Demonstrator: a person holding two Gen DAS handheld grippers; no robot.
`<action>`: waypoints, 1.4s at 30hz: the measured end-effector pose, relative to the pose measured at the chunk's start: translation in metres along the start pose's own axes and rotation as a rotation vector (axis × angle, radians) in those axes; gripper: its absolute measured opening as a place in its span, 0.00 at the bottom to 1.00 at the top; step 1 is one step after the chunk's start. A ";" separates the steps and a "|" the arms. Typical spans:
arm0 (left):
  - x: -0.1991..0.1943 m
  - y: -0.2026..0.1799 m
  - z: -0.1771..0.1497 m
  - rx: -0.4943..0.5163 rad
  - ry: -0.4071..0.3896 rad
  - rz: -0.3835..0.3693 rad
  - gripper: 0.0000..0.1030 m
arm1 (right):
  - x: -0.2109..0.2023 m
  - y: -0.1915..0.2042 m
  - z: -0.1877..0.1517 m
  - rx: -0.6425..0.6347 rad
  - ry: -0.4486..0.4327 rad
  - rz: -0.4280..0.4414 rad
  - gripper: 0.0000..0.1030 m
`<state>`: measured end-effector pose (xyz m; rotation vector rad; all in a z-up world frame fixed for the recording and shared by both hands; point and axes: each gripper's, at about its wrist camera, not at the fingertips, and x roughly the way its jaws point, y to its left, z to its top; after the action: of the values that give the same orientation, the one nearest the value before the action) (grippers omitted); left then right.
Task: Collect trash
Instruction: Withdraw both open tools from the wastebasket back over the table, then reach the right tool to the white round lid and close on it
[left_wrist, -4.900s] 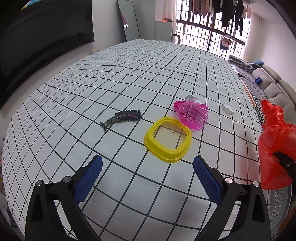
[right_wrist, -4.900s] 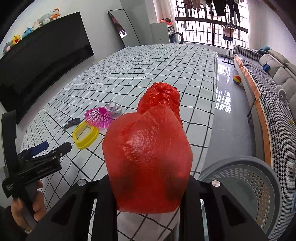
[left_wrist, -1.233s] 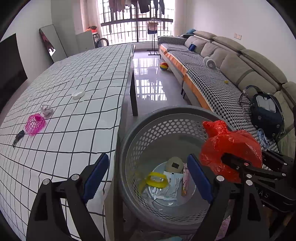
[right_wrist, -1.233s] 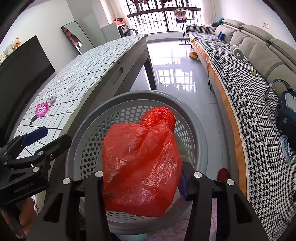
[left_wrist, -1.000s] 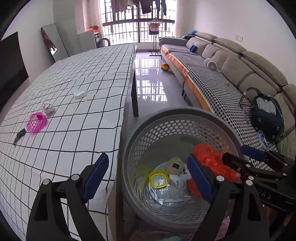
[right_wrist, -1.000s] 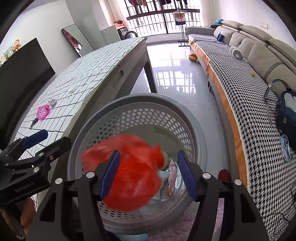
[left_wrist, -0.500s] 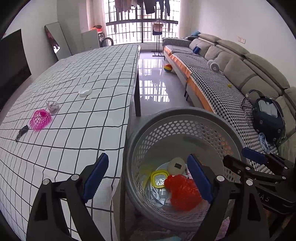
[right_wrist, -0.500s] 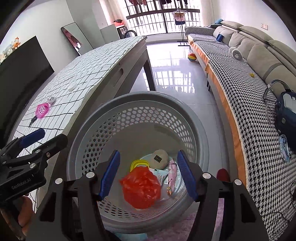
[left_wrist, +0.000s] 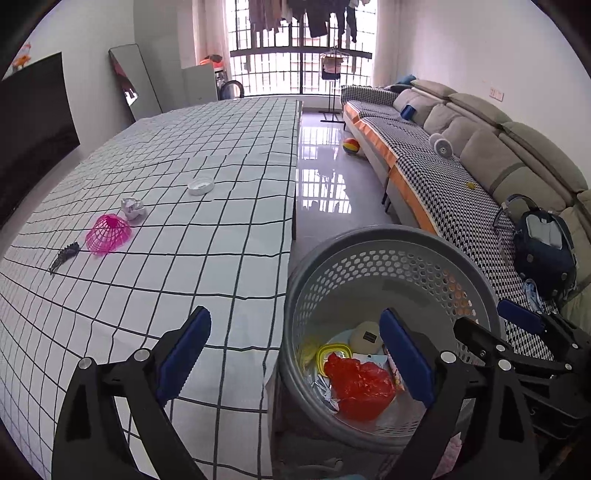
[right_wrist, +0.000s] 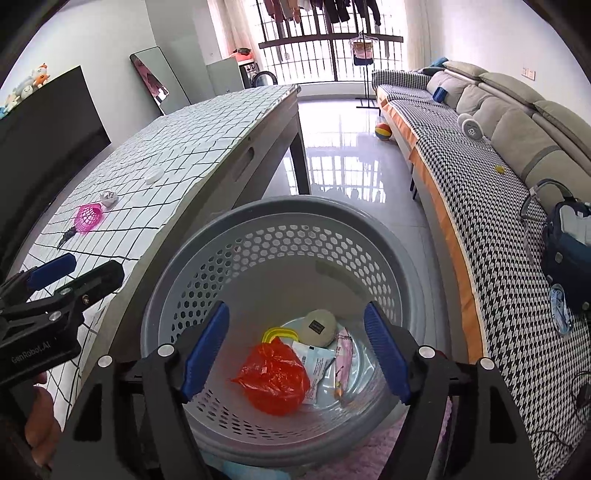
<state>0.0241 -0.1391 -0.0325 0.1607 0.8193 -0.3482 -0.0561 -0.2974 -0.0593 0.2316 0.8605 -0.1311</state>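
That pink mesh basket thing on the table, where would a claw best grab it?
The pink mesh basket lies tipped on its side on the checked table. Probably best to come from above and pinch the rim across its thin wall; the domed body looks too wide and springy.

Both wrist views look forward and down: the left over the counter (left_wrist: 221, 206) edge, the right nearer above the shared basket (right_wrist: 280, 218).

The red bag (right_wrist: 275, 374) hid part of the yellow ring (right_wrist: 279, 334) – the dark thing (left_wrist: 64, 255) beside the pink basket (left_wrist: 107, 234) stayed too small to identify.
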 end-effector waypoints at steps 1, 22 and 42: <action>-0.002 0.004 0.000 -0.007 -0.004 0.007 0.88 | 0.000 0.003 0.000 -0.005 -0.001 0.007 0.71; -0.028 0.115 -0.004 -0.178 -0.063 0.212 0.91 | 0.016 0.102 0.041 -0.178 -0.075 0.162 0.77; -0.008 0.202 -0.013 -0.298 -0.032 0.289 0.91 | 0.101 0.208 0.135 -0.369 -0.004 0.164 0.77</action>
<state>0.0836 0.0542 -0.0346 -0.0065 0.7947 0.0444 0.1516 -0.1324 -0.0205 -0.0443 0.8422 0.1793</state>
